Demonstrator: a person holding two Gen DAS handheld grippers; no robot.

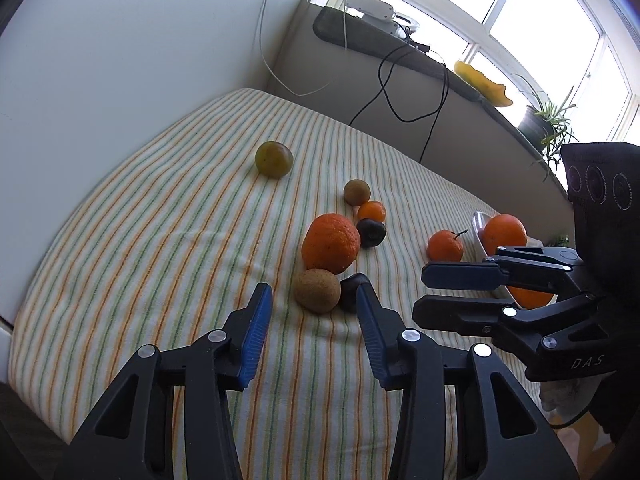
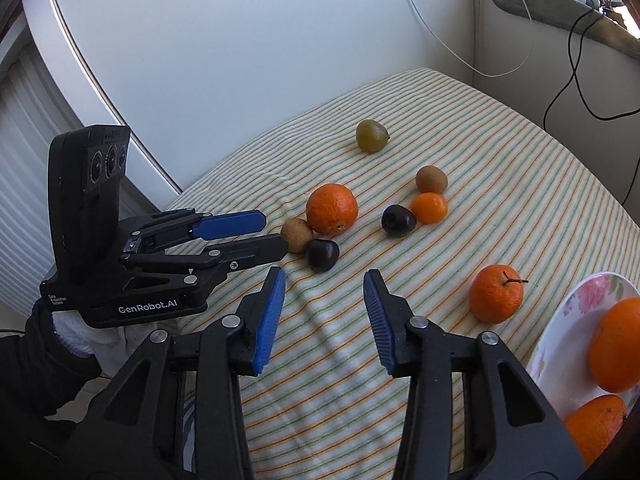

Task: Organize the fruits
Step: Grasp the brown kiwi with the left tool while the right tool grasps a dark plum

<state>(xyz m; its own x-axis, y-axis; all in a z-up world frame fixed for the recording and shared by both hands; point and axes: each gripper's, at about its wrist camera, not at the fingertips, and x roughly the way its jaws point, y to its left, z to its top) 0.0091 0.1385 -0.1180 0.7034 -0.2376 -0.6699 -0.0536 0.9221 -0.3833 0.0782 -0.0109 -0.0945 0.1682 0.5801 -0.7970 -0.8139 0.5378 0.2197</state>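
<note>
Cloth (image 1: 168,240): striped in green, orange and white, it is covering the whole surface and carrying nearly all the loose fruit.
Plate (image 2: 576,304): white with a flower print, it is sitting at the cloth's right edge, holding two oranges (image 2: 618,346).
Left gripper (image 1: 314,314): it is hovering low over the near end of the fruit cluster, jaws partly apart and gripping nothing; the near kiwi is lying just beyond the tips.
Right gripper (image 2: 324,294): it is hanging over bare cloth, jaws partly apart and empty, with the fruit ahead of the tips.
Big orange (image 1: 330,248): it is resting in the middle of the cluster, touching the near kiwi.
Stemmed mandarin (image 2: 496,294): it is lying alone on the cloth, just beside the plate's rim.
Green fruit (image 1: 274,159): round and olive-coloured, it is sitting well apart from the others at the far side.
Near kiwi (image 1: 317,291): it is lying against a dark plum (image 2: 322,255).
Far kiwi (image 1: 357,192): it is sitting beside the small mandarin (image 1: 371,211).
Second plum (image 1: 371,232): it is resting between the small mandarin and the big orange.
</note>
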